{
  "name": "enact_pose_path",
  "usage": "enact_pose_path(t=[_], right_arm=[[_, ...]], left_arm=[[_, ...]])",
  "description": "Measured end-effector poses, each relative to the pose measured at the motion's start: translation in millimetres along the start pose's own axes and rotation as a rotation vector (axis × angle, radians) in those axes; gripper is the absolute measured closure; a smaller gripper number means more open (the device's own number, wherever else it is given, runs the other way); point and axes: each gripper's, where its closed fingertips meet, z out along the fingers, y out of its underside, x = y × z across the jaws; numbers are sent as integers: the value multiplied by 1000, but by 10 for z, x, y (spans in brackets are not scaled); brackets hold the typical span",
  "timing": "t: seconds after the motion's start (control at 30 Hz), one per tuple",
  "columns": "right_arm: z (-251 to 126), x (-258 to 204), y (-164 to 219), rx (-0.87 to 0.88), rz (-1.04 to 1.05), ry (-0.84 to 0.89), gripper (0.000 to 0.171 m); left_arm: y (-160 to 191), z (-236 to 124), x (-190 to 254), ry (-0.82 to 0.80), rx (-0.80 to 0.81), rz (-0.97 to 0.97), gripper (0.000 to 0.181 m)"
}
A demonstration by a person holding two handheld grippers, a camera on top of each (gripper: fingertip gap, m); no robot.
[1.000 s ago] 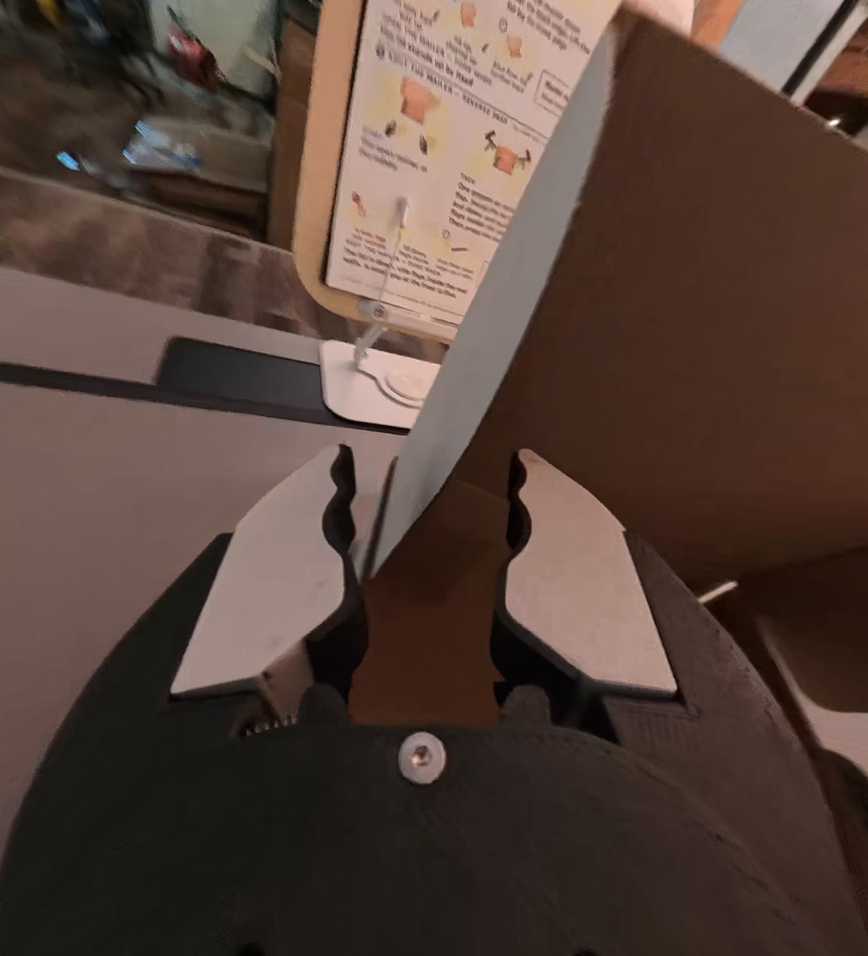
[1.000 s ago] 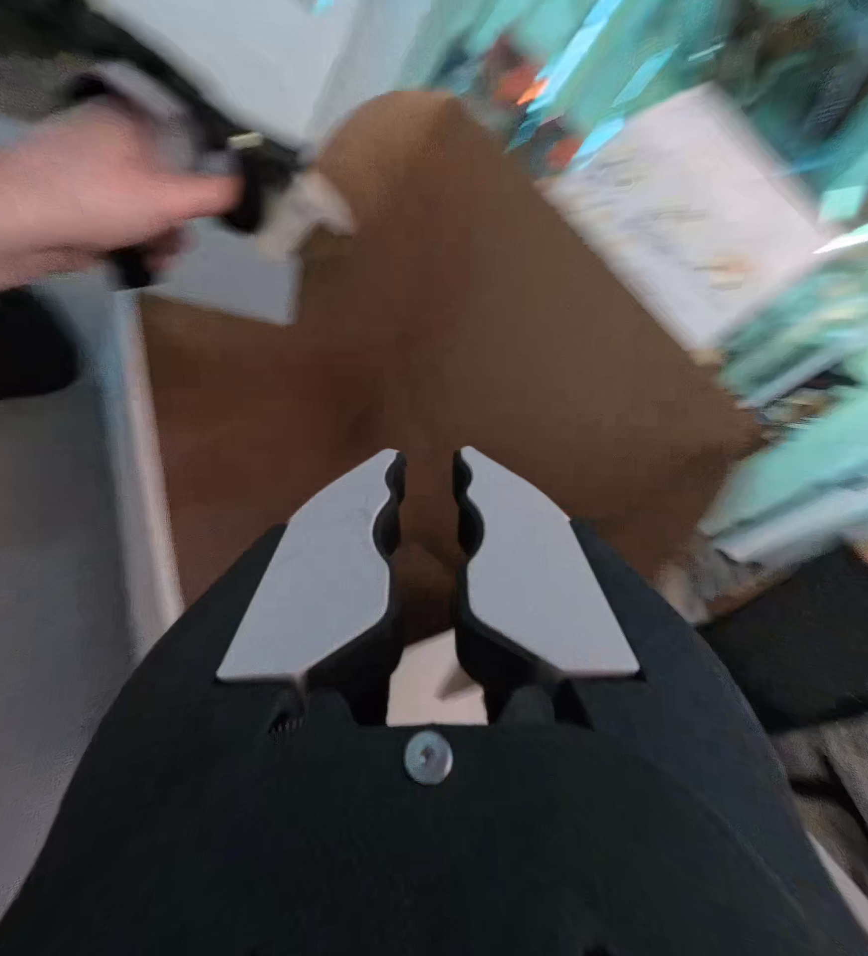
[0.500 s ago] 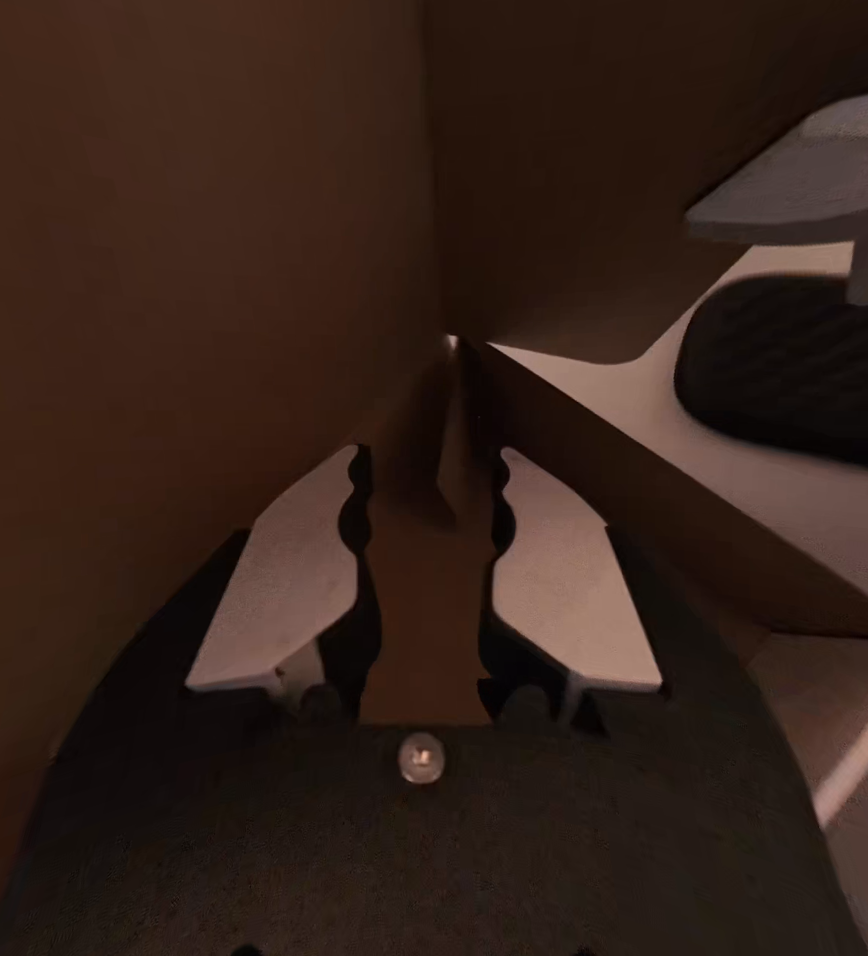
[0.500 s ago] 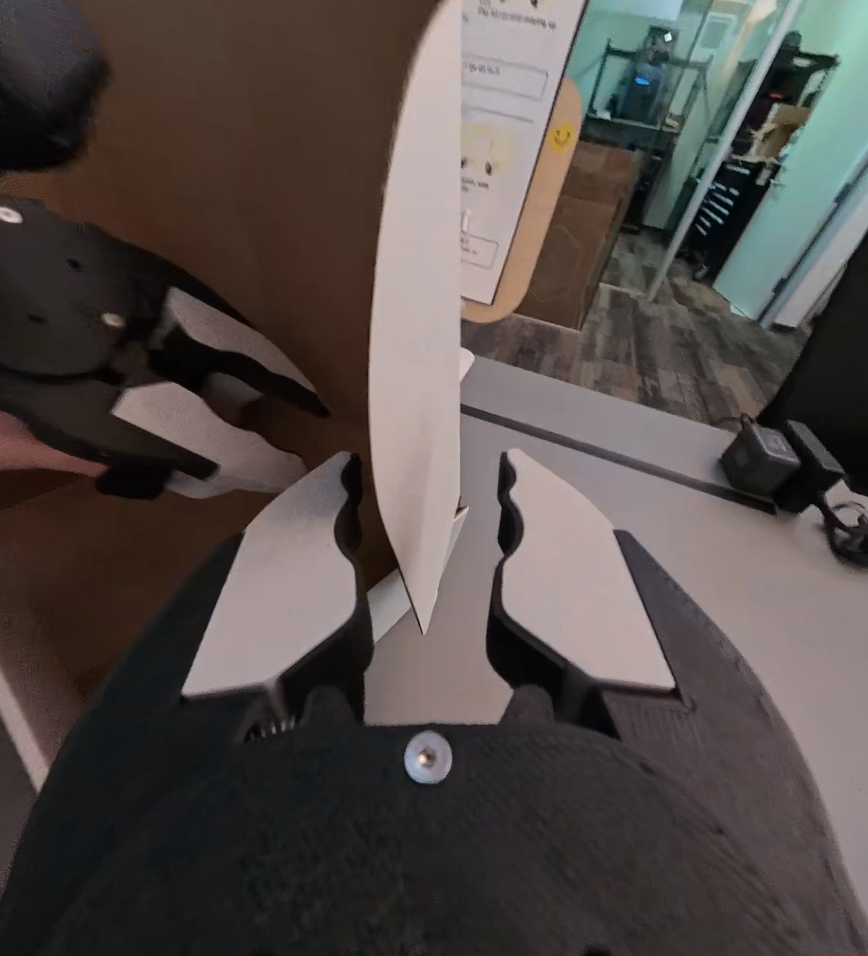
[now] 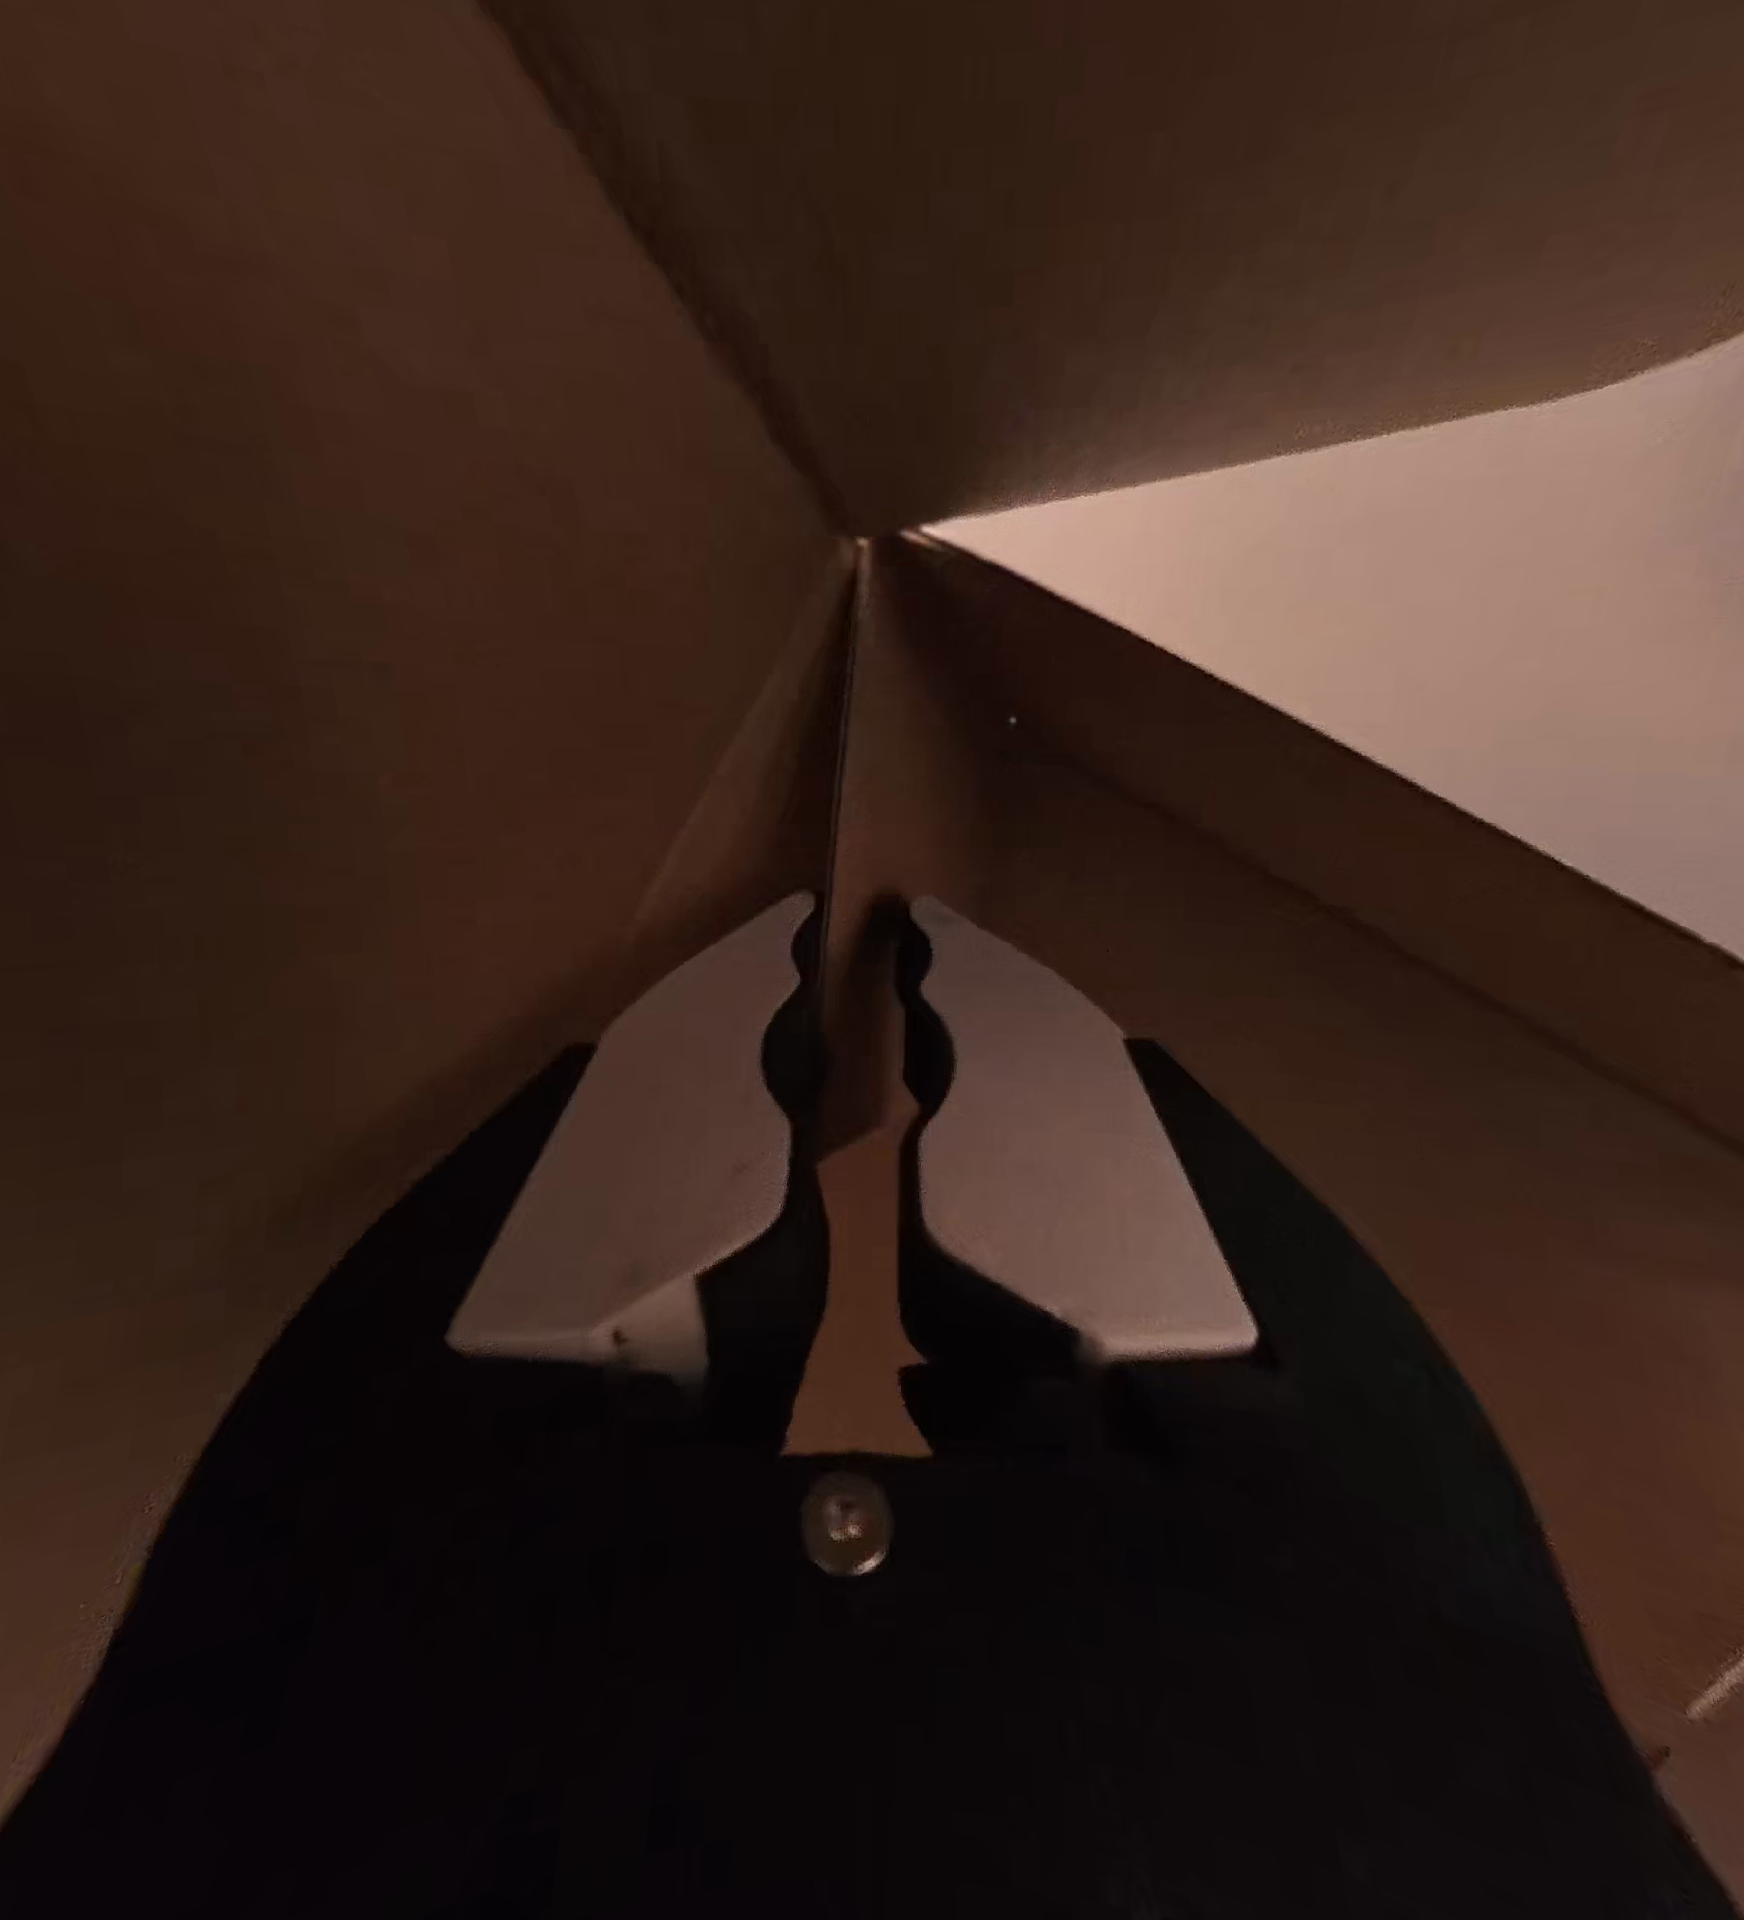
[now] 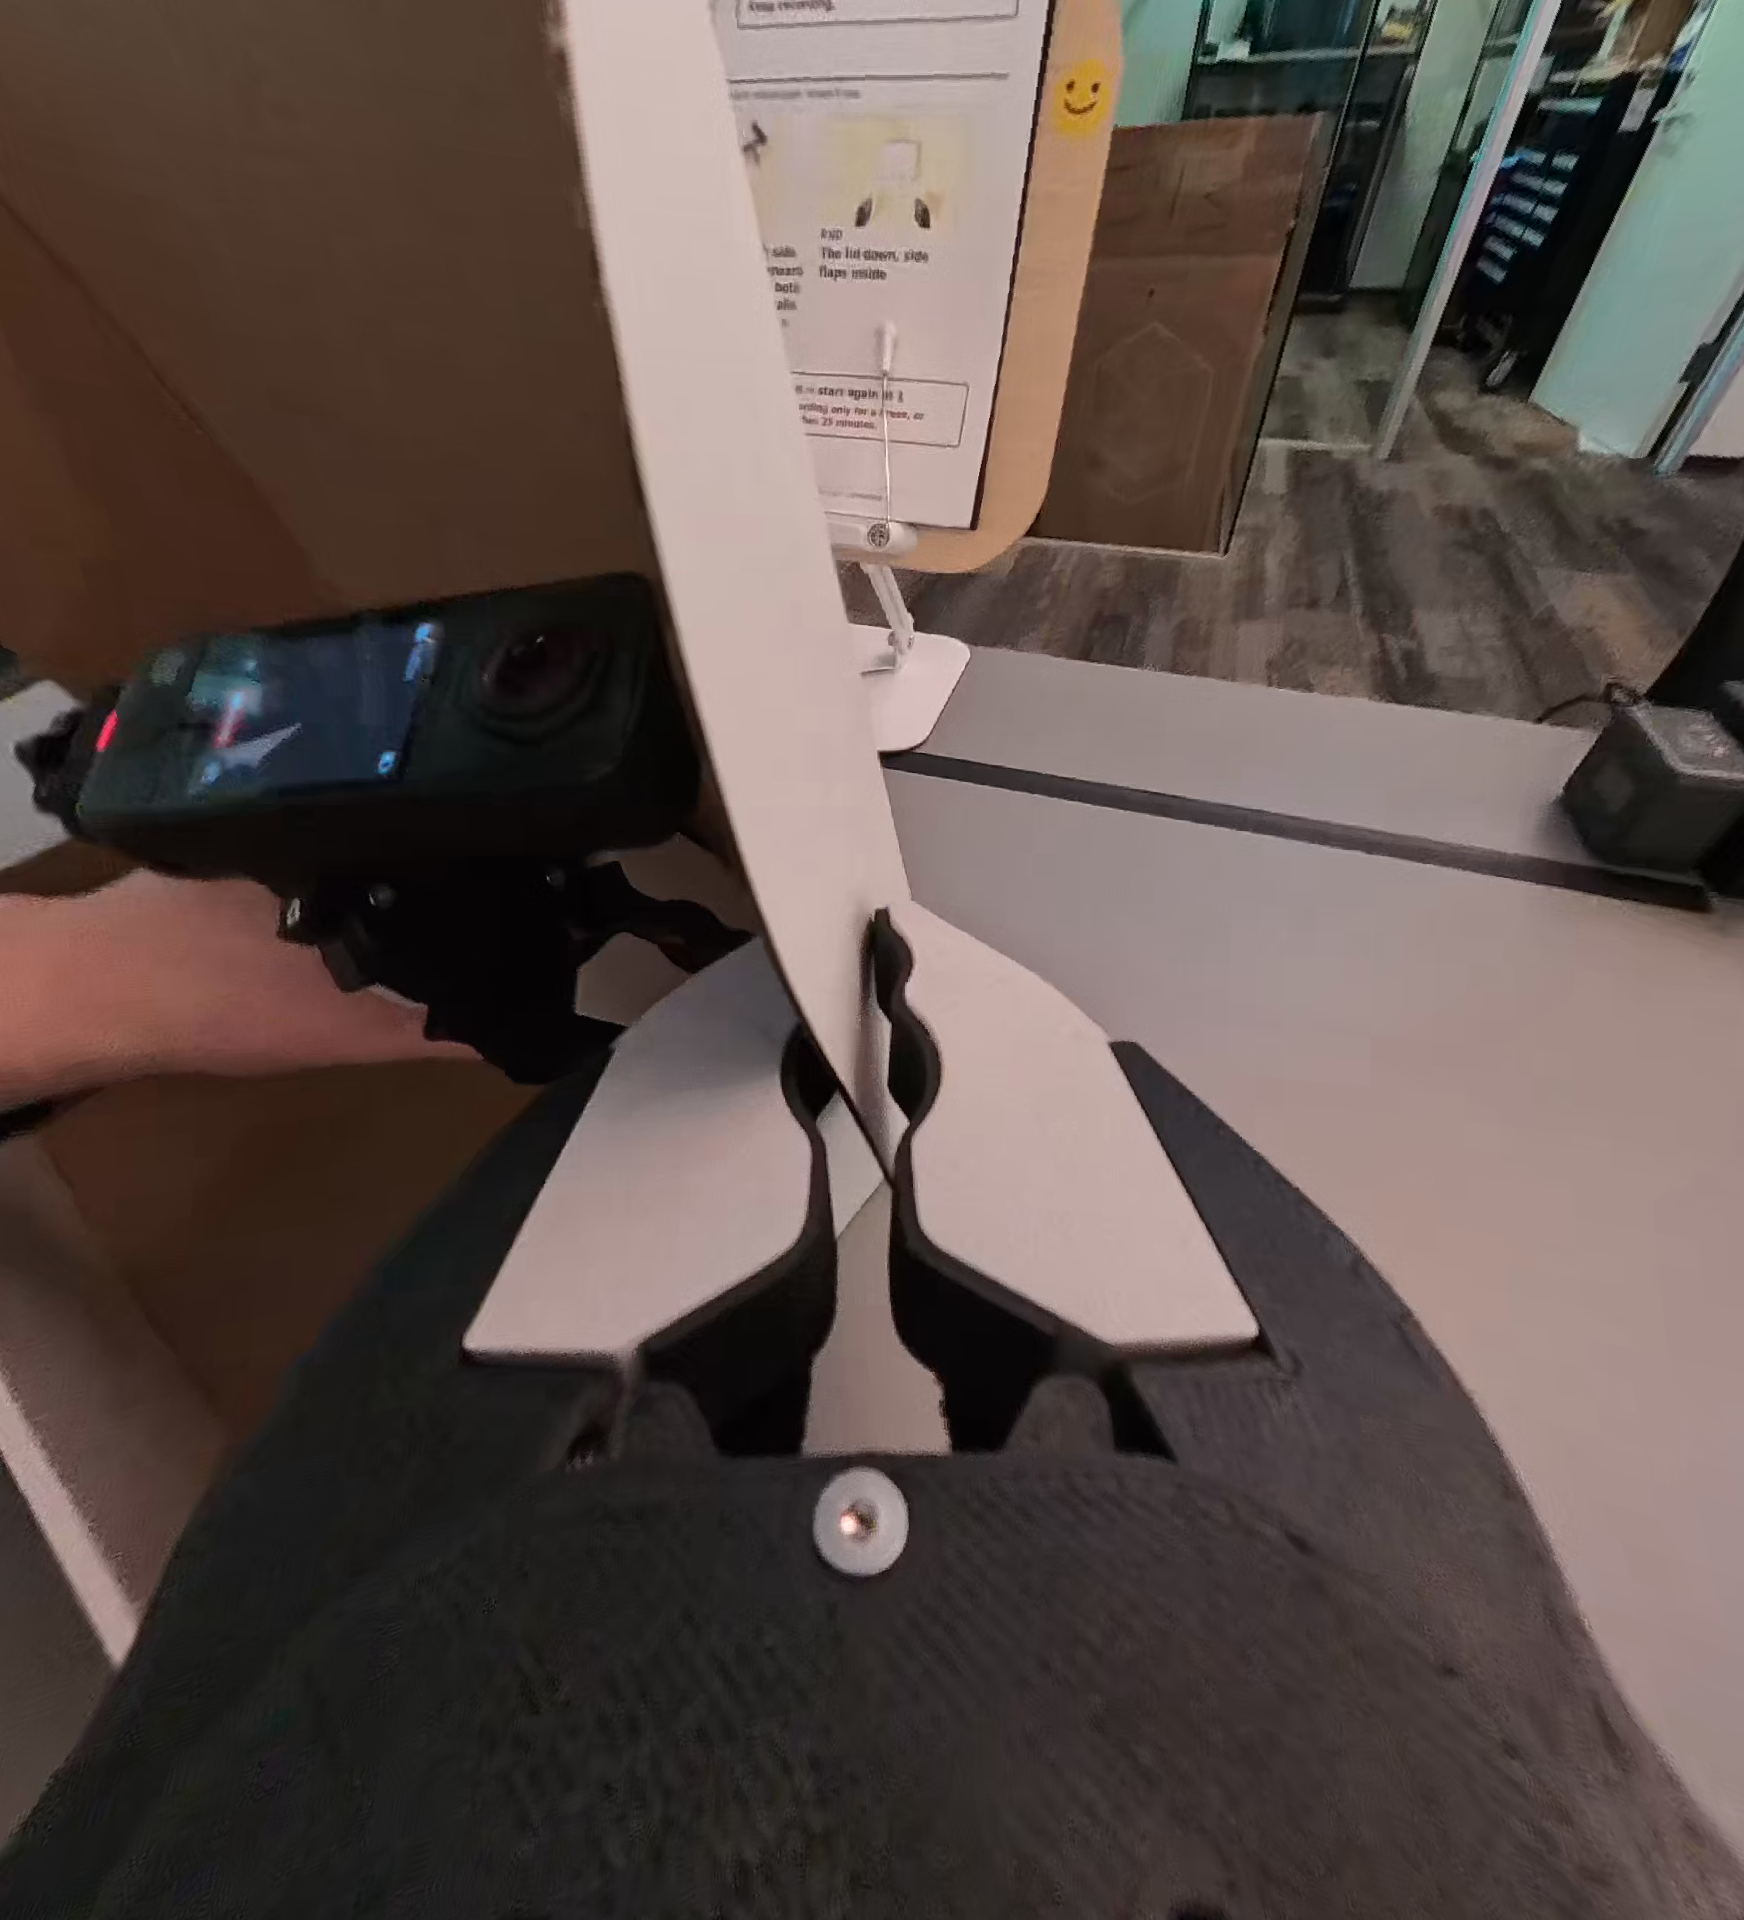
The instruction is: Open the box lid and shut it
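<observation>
My right tongs [image 6: 863, 1039] pinching the white-faced brown cardboard box lid's [image 6: 733, 468] near edge, my left tongs [image 5: 852, 1029] clamping its brown inner flap [image 5: 863, 831], lid standing upright.

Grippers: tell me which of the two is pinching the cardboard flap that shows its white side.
The right gripper. Its jaws close on the white-faced flap standing upright beside the table. The left gripper clamps a brown flap edge in the dim box interior.

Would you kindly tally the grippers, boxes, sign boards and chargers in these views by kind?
Black two-finger grippers: 2 (left gripper, right gripper)
Brown cardboard box: 1
Instruction sign board on a white stand: 1
Black charger block: 1
Total: 5
</observation>
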Motion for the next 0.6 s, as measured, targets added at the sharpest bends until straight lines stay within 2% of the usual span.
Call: enact_pose_path(t=[0.2,0.43,0.6], right_arm=[[212,141,-128,-155,123,-8,166],[357,153,-219,-350,246,-11,165],[387,75,-243,-356,385,-10,163]], left_arm=[[-94,115,-264,-88,43,-265,173],[-43,130,-433,-108,37,-319,172],[-10,120,-541,-95,52,-376,172]])
